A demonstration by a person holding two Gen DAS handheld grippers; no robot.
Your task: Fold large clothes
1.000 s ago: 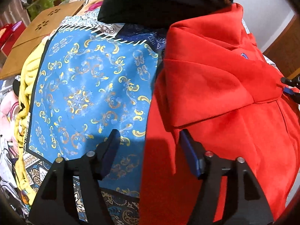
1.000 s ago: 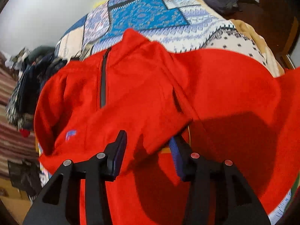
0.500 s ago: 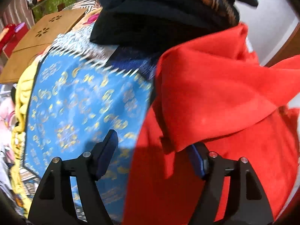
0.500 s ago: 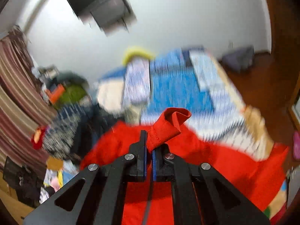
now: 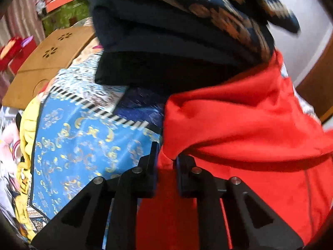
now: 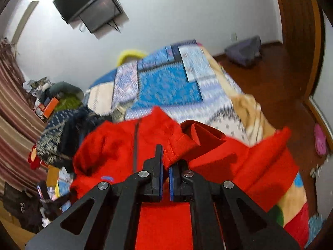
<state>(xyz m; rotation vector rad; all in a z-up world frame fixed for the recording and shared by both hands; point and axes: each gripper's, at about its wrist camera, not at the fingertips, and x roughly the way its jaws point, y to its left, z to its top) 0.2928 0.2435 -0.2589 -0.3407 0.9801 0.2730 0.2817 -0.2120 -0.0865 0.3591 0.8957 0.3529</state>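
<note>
A large red fleece jacket lies on a bed covered by a blue patterned blanket. My left gripper is shut on an edge of the red jacket near its left side. In the right wrist view the red jacket spreads over the patchwork blanket, with its dark zipper running up the middle. My right gripper is shut on a stitched cuff or hem of the jacket and holds it raised above the bed.
A pile of dark folded clothes lies just beyond the jacket. A brown wooden board is at the far left. The bed edge drops to a wooden floor at right. A wall screen hangs above.
Both grippers went from open to shut on the red jacket. The right one closed first and lifted its fold up; the left one has just closed on the jacket's edge.
</note>
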